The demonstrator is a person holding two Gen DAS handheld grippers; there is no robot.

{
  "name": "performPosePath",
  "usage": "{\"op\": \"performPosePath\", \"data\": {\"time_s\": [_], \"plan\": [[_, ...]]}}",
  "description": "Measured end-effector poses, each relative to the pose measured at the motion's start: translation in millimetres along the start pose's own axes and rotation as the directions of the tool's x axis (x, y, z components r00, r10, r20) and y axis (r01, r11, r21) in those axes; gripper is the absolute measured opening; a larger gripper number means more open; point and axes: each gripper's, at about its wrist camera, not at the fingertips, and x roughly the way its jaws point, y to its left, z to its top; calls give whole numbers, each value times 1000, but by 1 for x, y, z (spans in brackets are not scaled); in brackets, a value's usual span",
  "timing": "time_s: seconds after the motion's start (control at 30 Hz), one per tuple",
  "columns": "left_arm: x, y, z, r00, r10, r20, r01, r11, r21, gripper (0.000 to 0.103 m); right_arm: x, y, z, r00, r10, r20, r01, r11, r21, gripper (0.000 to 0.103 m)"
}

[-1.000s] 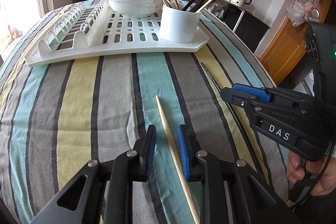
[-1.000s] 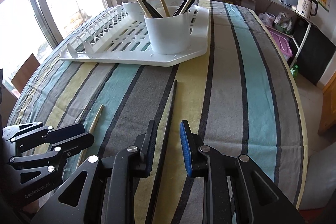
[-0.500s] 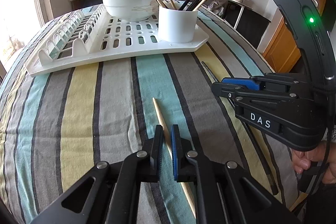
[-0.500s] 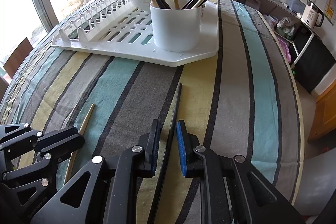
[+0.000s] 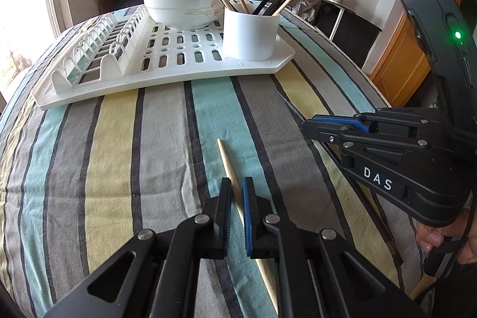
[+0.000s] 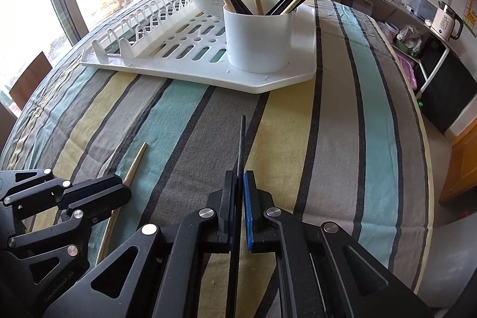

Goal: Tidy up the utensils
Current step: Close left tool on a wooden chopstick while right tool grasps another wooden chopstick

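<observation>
Because each of these chopsticks is a thin, stiff, light rod that rolls easily on cloth, I judge a pinch partway along the shaft the safest hold, though either stick may pivot between the pads once lifted. The left gripper (image 5: 237, 192) is clenched on the pale wooden chopstick (image 5: 225, 157), its jaws having just been closing with the stick between them; the tapered tip runs ahead of the jaws and the butt passes back beneath them. The right gripper (image 6: 241, 187) is clamped on the black chopstick (image 6: 242, 139), its jaws likewise just closed around it; the slim dark shaft reaches forward from the jaws. Whether either stick has left the striped tablecloth (image 6: 328, 154) cannot be told. Smooth lacquer probably makes the black one the slipperier. Well ahead of both jaws stands the white holder cup (image 6: 258, 40), already bristling with wooden and black chopsticks, on the white drying rack (image 5: 167, 61), a white bowl (image 5: 186, 6) behind it.
</observation>
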Motion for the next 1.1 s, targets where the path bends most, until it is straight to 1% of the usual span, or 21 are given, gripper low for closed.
{"op": "performPosePath", "data": {"time_s": [0.07, 0.13, 0.27, 0.43, 0.57, 0.67, 0.7, 0.77, 0.87, 1.03, 1.1], "plan": [[0, 1, 1, 1000, -4, -1, 4, 1000, -2, 7, -5, 0, 1, 1000, 8, 18, -8, 1000, 2, 5], [-1, 2, 2, 1000, -11, 1, 11, 1000, -4, 3, -10, -1, 1, 999, 14, 34, -14, 1000, 5, 5], [-7, 1, 4, 1000, -14, 19, 14, 1000, 3, 1, -23, -5, 3, 996, 31, 81, -33, 999, 25, 5], [-10, 1, 7, 999, -17, 27, 17, 1000, 14, 0, -34, -10, 5, 991, 39, 130, -45, 998, 47, 5], [-7, 3, 7, 1000, -22, 15, 22, 1000, 9, 0, -38, -12, 6, 989, 41, 145, -49, 997, 52, 5], [-2, 4, 5, 999, -33, -30, 33, 999, -4, 1, -38, -12, 6, 988, 42, 149, -50, 997, 52, 5], [-2, 5, 5, 999, -43, -33, 42, 999, -22, 3, -38, -12, 6, 988, 44, 150, -53, 997, 53, 5], [-1, 5, 4, 998, -41, -41, 41, 999, -19, 4, -38, -12, 5, 987, 46, 152, -55, 997, 53, 5], [1, 1, 3, 998, -33, -59, 32, 999, -12, 10, -38, -12, 5, 987, 48, 154, -57, 997, 54, 5], [3, -8, 3, 999, 7, -41, -6, 999, 37, 10, -41, -15, 2, 985, 50, 162, -61, 996, 61, 5], [4, -9, 3, 999, 11, -36, -10, 999, 46, 8, -42, -15, 2, 984, 53, 168, -64, 996, 65, 5]]}}
